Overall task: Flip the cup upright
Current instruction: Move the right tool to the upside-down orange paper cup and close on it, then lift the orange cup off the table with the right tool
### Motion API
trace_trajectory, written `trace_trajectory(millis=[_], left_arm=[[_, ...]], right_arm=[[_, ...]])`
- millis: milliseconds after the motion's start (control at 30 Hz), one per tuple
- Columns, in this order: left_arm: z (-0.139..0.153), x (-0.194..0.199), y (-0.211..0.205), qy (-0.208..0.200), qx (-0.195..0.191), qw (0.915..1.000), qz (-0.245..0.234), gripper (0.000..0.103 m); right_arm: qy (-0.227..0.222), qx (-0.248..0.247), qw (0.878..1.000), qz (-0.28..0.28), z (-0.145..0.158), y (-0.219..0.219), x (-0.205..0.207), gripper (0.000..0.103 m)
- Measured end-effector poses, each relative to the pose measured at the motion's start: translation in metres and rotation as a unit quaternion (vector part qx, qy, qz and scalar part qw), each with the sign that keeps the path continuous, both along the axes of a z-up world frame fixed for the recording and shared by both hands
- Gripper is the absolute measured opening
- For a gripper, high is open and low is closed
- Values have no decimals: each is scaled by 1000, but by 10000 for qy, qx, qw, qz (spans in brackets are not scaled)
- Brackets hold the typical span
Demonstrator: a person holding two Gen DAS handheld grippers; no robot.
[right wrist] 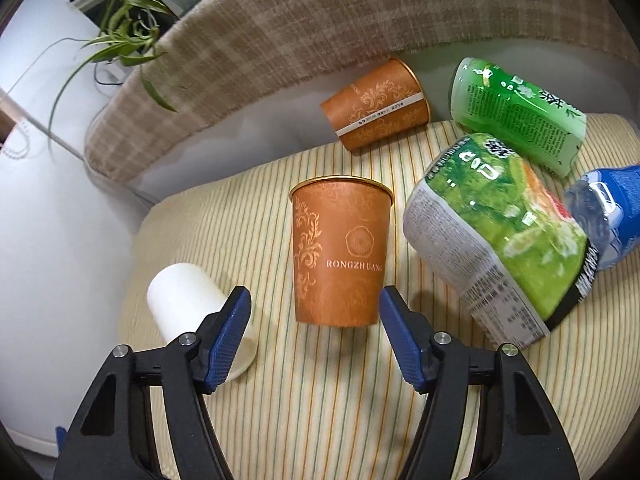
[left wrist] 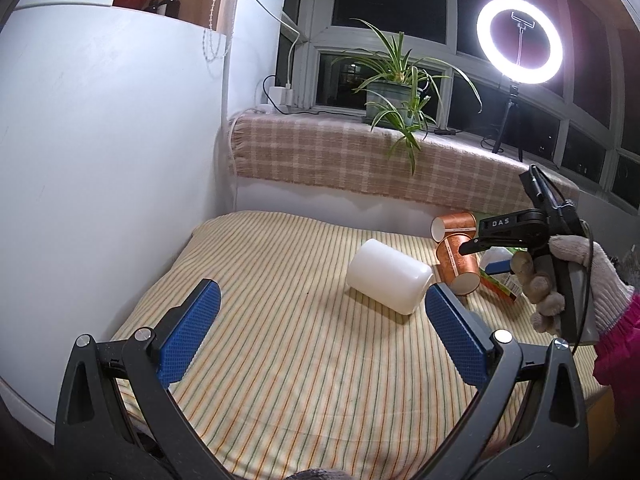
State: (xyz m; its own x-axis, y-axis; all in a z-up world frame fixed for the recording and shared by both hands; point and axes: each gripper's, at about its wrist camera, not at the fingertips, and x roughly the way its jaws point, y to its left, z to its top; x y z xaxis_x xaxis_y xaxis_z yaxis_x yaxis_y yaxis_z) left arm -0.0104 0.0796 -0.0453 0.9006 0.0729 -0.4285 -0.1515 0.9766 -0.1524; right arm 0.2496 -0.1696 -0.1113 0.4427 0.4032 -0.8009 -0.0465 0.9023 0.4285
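A white cup point(left wrist: 390, 282) lies on its side on the striped cloth point(left wrist: 280, 360); it also shows in the right wrist view point(right wrist: 188, 304), at the lower left. An orange paper cup point(right wrist: 340, 256) marked RONGZHUANG stands upright just ahead of my right gripper point(right wrist: 314, 320), which is open and not touching it. In the left wrist view this orange cup point(left wrist: 460, 266) sits behind the right gripper point(left wrist: 486, 256). A second orange cup point(right wrist: 376, 106) lies on its side at the back. My left gripper point(left wrist: 320, 308) is open and empty, short of the white cup.
A green can point(right wrist: 516, 116), a green snack bag point(right wrist: 500, 236) and a blue bottle point(right wrist: 608, 216) lie at the right. A checked cloth ledge point(left wrist: 340, 156) with a potted plant point(left wrist: 394, 92) and a ring light point(left wrist: 520, 40) stands behind. A white wall point(left wrist: 100, 160) is at the left.
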Motion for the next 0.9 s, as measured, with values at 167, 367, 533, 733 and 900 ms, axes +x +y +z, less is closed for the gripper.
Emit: trace_trajectory(millis=[167, 367, 533, 733, 900], left_arm=[[-2, -1, 6, 11, 21, 10000, 64, 103], [-6, 2, 13, 62, 1, 9999, 104, 103], [-7, 4, 14, 98, 28, 9999, 95, 103], [-9, 8, 12, 130, 64, 9998, 106, 103], [-9, 7, 8, 98, 117, 9998, 91, 103]], right_arm=[[148, -95, 9998, -56, -13, 8, 15, 66], [281, -264, 9992, -113, -25, 16, 28, 61], [328, -351, 9988, -114, -31, 20, 35, 59], [186, -338, 9993, -30, -28, 21, 32, 58], [46, -252, 9997, 44, -25, 18, 23, 57]])
